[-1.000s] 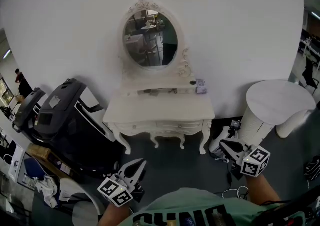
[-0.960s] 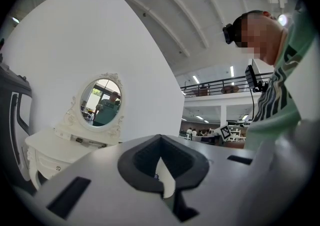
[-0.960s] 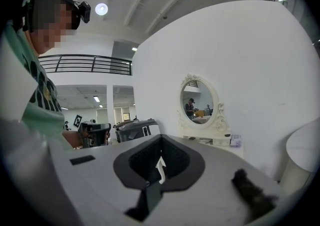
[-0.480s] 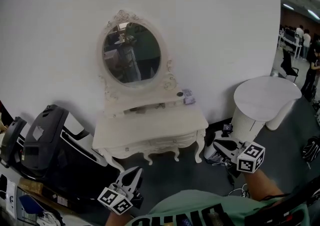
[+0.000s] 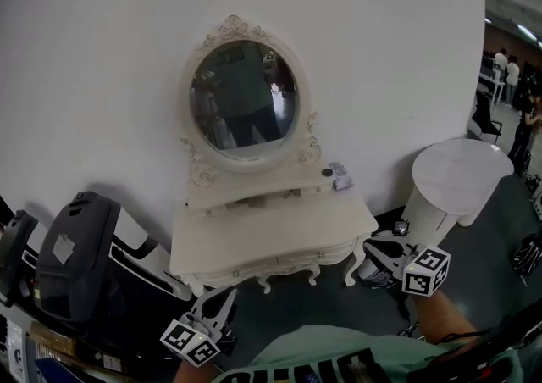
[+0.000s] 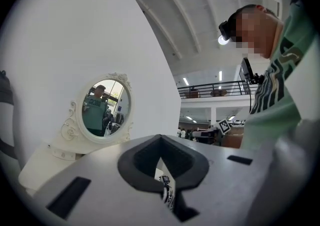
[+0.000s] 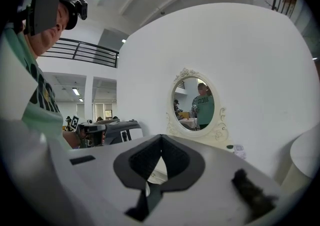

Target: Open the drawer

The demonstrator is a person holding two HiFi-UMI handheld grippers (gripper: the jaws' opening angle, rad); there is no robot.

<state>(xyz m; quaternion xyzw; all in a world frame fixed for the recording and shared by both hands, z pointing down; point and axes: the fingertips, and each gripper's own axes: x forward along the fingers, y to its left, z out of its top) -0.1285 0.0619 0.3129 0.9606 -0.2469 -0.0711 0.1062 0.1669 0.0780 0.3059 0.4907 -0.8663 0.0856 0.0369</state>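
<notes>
Drawer [image 5: 284,263] is closed in the front apron of the dressing table [image 5: 271,224]. Its long axis runs across, ahead of both sets of fingers and between them. Right gripper [image 5: 371,244] looks nearer, with the knob [image 5: 320,253] near its fingers, to their left. Left gripper [image 5: 227,294] is below the front edge. Both pairs of fingers are pressed together, holding nothing, and would need opening first.

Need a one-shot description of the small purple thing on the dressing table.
Find the white carved dressing table against the white wall, topped by an ornate oval mirror. On the narrow raised shelf under the mirror, at its right end, sits the small pale lilac box. It is the only coloured item there; its left neighbour is a smaller dark round object.
</notes>
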